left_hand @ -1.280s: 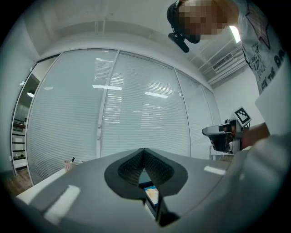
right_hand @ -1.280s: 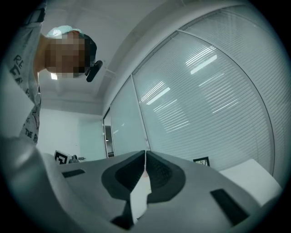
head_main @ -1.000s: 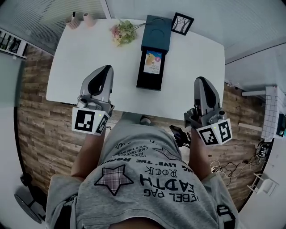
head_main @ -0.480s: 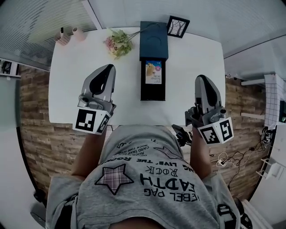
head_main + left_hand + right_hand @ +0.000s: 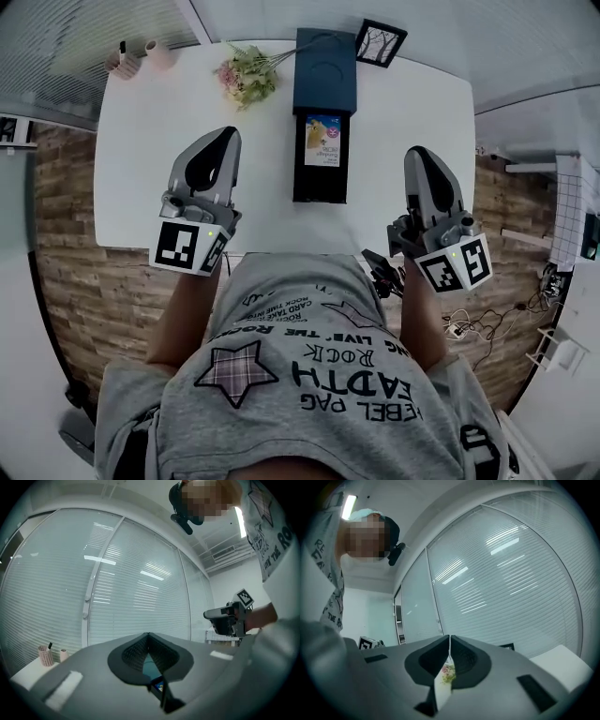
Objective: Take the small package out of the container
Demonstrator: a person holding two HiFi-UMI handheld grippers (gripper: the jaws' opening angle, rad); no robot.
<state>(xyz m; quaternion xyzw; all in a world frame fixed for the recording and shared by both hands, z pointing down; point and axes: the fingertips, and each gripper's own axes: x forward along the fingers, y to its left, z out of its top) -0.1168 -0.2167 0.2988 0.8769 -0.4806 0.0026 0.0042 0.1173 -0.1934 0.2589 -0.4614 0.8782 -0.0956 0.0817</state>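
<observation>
Hovering over the near edge of the table [image 5: 141, 150], the left gripper [image 5: 223, 132] and right gripper [image 5: 419, 153] are both closed on nothing; farther off between them, the box [image 5: 320, 189] holds the small package [image 5: 322, 141].

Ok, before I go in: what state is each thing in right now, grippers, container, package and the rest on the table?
left gripper: shut, empty, over the table near its front edge.
right gripper: shut, empty, over the same edge.
container: open, its lid lying flat beyond it.
small package: inside the container, face up, untouched.
flowers: lying on the table.
picture frame: at the far edge, beside the lid.
</observation>
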